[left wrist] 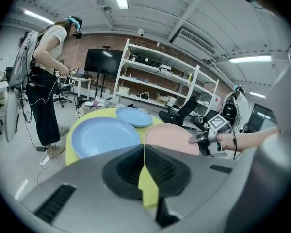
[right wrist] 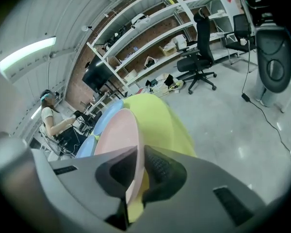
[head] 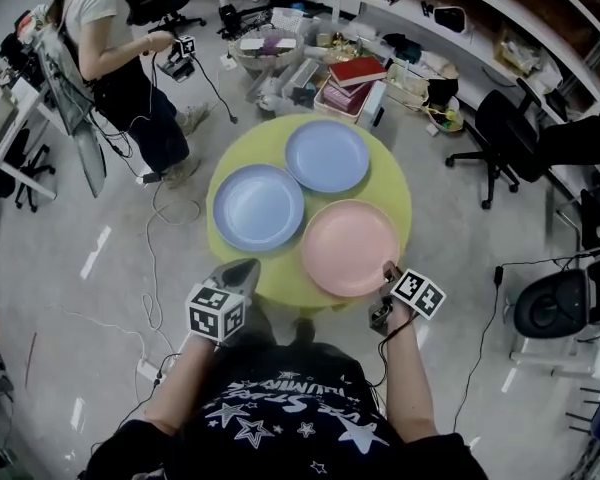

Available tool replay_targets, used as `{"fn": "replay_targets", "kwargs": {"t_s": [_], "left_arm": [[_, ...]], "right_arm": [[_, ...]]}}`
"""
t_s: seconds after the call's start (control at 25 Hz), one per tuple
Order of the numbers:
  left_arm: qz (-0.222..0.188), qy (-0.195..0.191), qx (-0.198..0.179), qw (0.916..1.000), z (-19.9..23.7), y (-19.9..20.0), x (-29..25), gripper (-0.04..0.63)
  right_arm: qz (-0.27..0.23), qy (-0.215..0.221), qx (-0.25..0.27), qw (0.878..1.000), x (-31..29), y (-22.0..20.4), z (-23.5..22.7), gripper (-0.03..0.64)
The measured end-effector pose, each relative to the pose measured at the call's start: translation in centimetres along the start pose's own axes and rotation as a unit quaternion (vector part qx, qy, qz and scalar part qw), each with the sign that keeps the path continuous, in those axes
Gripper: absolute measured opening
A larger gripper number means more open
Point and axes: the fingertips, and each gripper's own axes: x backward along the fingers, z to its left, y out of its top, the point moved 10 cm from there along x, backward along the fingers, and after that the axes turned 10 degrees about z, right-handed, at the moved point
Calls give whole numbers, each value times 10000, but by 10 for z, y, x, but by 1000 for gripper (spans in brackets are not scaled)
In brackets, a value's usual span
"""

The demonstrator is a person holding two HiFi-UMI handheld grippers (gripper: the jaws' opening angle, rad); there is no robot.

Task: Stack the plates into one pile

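Observation:
Three plates lie side by side on a round yellow-green table (head: 392, 186): a pink plate (head: 350, 248) at the front right, a blue plate (head: 258, 206) at the left and a second blue plate (head: 326, 155) at the back. My right gripper (head: 388, 271) is shut on the pink plate's near right rim; in the right gripper view the pink plate (right wrist: 117, 130) runs edge-on between the jaws of the right gripper (right wrist: 137, 171). My left gripper (head: 242, 270) hovers at the table's front left edge, shut and holding nothing, short of the left blue plate (left wrist: 104, 135).
A person (head: 110, 48) stands at the back left holding a device with cables. Books and boxes (head: 350, 78) are piled on the floor behind the table. Office chairs (head: 540, 138) stand at the right, another chair (head: 565, 303) nearer. Cables trail on the floor at the left.

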Motion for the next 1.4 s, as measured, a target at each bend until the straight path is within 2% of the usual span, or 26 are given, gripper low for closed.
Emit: {"fn": "replay_targets", "kwargs": {"t_s": [0.32, 0.52, 0.92, 1.4], "left_arm": [[-74, 0, 121, 9999, 28, 3, 6, 20], [-78, 16, 145, 9999, 57, 12, 9, 20], [-33, -48, 119, 9999, 115, 41, 2, 20], [174, -142, 167, 9996, 169, 45, -1, 20]], "right_arm": [[-193, 552, -164, 9982, 15, 14, 21, 28], [-179, 701, 174, 9972, 5, 22, 63, 29], [142, 818, 377, 9958, -49, 12, 137, 29], [494, 725, 531, 9947, -102, -10, 187, 31]]}}
